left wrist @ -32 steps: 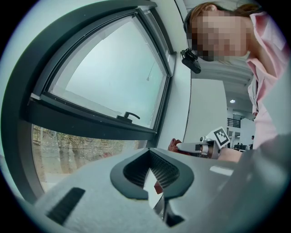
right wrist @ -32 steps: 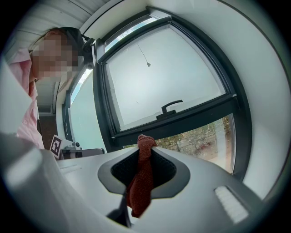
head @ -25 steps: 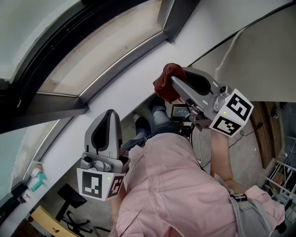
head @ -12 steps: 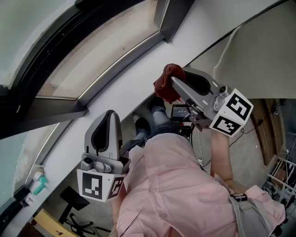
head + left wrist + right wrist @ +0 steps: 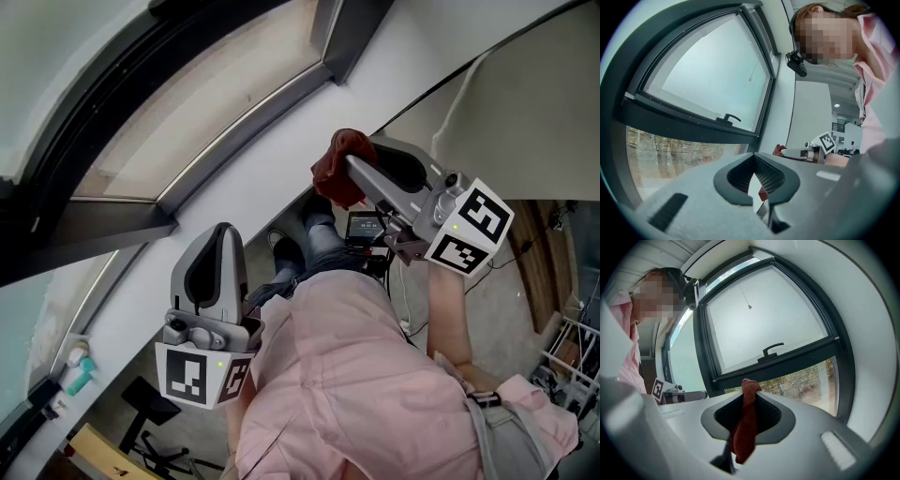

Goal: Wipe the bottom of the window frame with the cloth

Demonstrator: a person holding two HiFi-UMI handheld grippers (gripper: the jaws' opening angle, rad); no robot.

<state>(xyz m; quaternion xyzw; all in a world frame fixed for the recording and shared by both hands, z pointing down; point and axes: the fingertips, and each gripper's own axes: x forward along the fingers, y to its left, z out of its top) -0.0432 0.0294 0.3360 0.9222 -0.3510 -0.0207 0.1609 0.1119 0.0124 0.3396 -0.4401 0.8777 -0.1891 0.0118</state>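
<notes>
"Where's the cloth [image 5: 745, 423]?"

"In the right gripper [image 5: 349, 162]. It's a rust-red rag, and the jaws are clamped tight on it. A bunched knot pokes out past the tips and the rest hangs down behind them."

"Is it on the window frame [image 5: 120, 220] yet?"

"No. It's held up in front of the white wall [image 5: 281, 155] just under the window, near the corner where the upright post meets the bottom rail. There's a gap between the rag and the dark frame. Whether it brushes the white wall, I can't tell from here."

"And the other one?"

"The left gripper [image 5: 223, 231] is lower and further left, well apart from the right one, pointing up along that same white wall. Its jaws are closed, tips together, with nothing pinched between them."

"What about the window itself?"

"A dark frame with a crossbar across it and a black handle [image 5: 772, 349] sitting on that bar. The pane above it is frosted pale. Below the bar, you can see trees through the glass."

"And the person?"

"Standing close to the wall in a pink shirt [image 5: 356, 375], a gripper in each hand, both raised towards the window."
</notes>
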